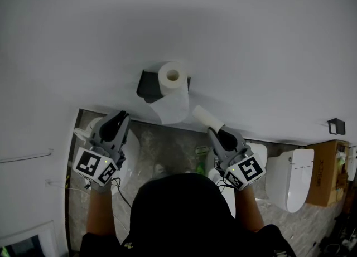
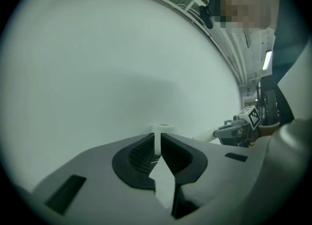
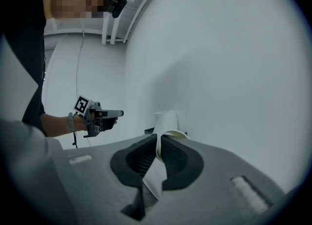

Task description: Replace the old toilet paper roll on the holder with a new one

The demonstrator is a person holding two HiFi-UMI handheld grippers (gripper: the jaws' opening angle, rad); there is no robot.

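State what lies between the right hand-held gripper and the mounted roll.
A cardboard tube, clamped in that hand-held gripper, tip near the roll's hanging sheet; head view.

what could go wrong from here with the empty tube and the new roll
1. The right gripper pinches the cardboard tube only by one end's wall, so it could slip out or crush.
2. The tube's free end sits close to the loose sheet hanging from the new roll on the holder; a careless swing might snag it and unwind paper.
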